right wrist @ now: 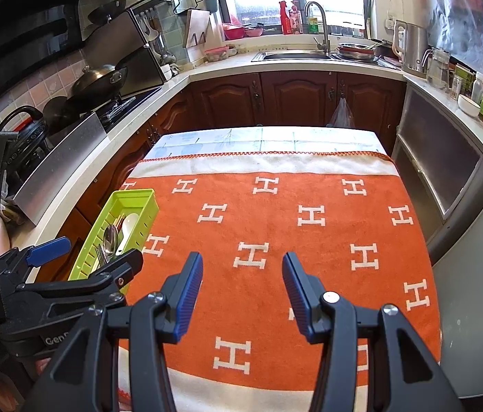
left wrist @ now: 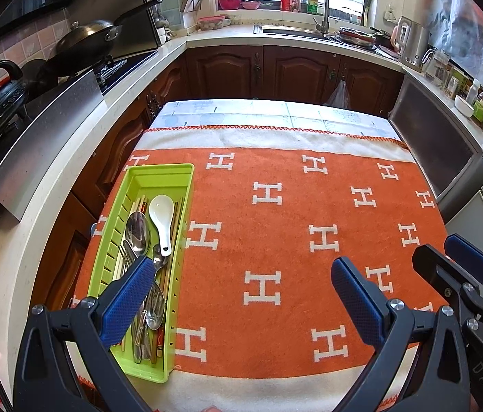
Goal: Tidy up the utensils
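A lime green utensil tray (left wrist: 169, 171) lies on the left side of the orange blanket (left wrist: 275, 213). It holds a white ceramic spoon (left wrist: 161, 211), metal spoons (left wrist: 137, 231) and chopsticks (left wrist: 177, 213). The tray also shows in the right wrist view (right wrist: 138, 195), with the white spoon (right wrist: 128, 226) in it. My left gripper (left wrist: 241, 271) is open and empty, its left finger over the tray's near half. My right gripper (right wrist: 242, 267) is open and empty above the blanket's middle, to the right of the left gripper (right wrist: 83, 250).
The table sits in a U-shaped kitchen. A stove with a wok (left wrist: 87, 34) is on the left counter. A sink with a tap (left wrist: 322, 3) is at the back. A kettle (left wrist: 409, 43) and jars stand on the right counter. A steel cabinet (left wrist: 447, 151) borders the table's right side.
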A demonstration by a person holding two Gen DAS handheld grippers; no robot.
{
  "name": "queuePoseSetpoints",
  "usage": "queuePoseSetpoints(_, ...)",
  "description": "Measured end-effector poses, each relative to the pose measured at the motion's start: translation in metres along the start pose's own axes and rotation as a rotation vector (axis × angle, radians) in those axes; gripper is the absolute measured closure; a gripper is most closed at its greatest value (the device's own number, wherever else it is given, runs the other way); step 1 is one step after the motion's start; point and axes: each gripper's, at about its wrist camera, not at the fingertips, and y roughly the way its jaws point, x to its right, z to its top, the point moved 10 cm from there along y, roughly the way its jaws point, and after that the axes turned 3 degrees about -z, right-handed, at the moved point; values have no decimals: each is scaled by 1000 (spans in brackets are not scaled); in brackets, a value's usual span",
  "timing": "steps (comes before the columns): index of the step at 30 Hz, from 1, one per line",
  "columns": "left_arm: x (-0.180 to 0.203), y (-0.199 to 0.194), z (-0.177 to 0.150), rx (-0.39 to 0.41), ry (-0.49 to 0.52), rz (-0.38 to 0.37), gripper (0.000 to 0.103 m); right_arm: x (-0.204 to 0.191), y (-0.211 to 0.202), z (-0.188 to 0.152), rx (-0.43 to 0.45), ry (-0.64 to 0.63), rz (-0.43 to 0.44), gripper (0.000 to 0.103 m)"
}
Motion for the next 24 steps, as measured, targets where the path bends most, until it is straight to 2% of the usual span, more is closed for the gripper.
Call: queuePoseSetpoints(24, 1, 0, 0, -2, 1, 2, 1, 1, 0, -1, -2, 4, 1, 54)
